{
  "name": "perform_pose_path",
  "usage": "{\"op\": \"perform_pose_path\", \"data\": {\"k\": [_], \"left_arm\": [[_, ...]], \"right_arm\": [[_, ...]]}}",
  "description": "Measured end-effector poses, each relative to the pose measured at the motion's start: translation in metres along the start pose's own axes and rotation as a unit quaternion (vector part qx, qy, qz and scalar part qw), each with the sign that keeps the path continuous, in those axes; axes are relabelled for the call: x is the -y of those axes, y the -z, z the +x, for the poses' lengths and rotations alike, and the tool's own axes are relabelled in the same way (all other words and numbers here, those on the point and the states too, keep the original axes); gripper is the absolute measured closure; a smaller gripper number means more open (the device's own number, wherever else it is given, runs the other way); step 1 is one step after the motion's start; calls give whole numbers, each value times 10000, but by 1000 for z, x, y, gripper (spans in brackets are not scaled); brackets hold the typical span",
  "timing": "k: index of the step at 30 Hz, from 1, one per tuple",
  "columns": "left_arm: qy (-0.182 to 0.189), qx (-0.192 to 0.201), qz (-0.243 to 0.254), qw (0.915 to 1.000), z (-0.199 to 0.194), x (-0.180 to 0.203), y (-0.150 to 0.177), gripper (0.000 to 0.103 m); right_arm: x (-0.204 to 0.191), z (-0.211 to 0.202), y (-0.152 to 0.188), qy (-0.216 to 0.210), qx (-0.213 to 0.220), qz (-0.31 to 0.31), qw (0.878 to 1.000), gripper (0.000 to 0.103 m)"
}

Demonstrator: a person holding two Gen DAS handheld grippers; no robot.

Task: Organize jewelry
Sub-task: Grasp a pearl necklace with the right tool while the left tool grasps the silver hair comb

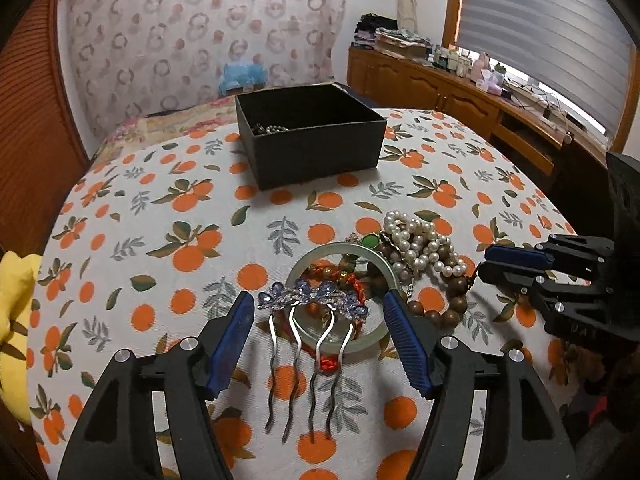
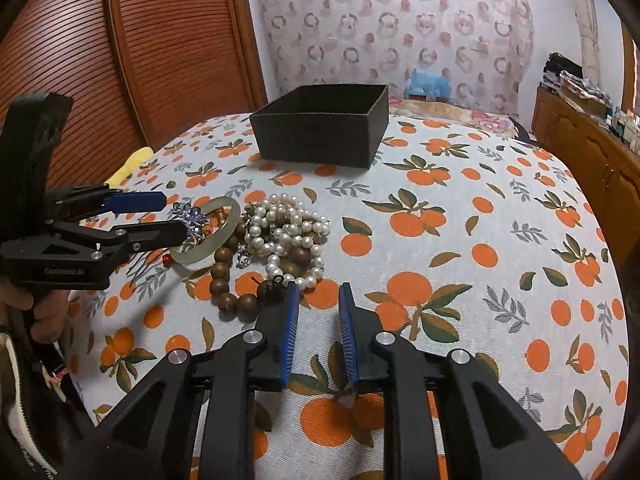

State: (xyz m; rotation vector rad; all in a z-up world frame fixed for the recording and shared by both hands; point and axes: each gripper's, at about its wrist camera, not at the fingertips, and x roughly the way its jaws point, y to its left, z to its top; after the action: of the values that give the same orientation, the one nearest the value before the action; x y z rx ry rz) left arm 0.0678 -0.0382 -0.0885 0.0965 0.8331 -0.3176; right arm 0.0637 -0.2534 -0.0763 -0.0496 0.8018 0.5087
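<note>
- Now your left tool [image 1: 320, 312] hangs released at the lower centre of the left wrist view, its blue pads either side of the butterfly hair comb [image 1: 312, 300], not pressing on it.
- That comb lies across the pale jade bangle [image 1: 384, 268], prongs pointing toward the bottom edge of the frame.
- Your right tool [image 2: 319, 292] sits at the lower centre of its own view, parted only a little and grasping nothing, its tips just beside the wooden bead bracelet [image 2: 228, 276] and the pearl strand [image 2: 288, 228].
- The black box [image 1: 312, 136] stands at the upper centre, well apart from the heap, on the orange-print cloth [image 1: 160, 208]; a bit of chain already shows inside.
- Step in hand, as I judge it: picking the comb out of the pile.
- Next move calls for you to close on the comb's jewelled top alone, clear of the bangle, then lift straight so the prongs don't snag the red cord beneath.
</note>
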Motion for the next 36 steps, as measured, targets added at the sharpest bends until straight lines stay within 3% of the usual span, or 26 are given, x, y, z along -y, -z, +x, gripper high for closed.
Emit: {"op": "perform_pose_path", "data": {"k": [9,15,29,36], "left_arm": [[-24,-167,-96,9998,12,-2,0,39],[-145,-172,0,9997,14,-2,3,45],[-140,369,-136,9991,-17,-5,4,46],[-119,439,-176,9988,-21,-6,4,46]], "right_arm": [[-1,-1,0,22,23,-29,10000,81],[-1,-1,0,18,25,-27,10000,81],[-9,-2,-13,-52,70,-212,9997,80],[-20,12,-34,-95,42,-513,9986,73]]}}
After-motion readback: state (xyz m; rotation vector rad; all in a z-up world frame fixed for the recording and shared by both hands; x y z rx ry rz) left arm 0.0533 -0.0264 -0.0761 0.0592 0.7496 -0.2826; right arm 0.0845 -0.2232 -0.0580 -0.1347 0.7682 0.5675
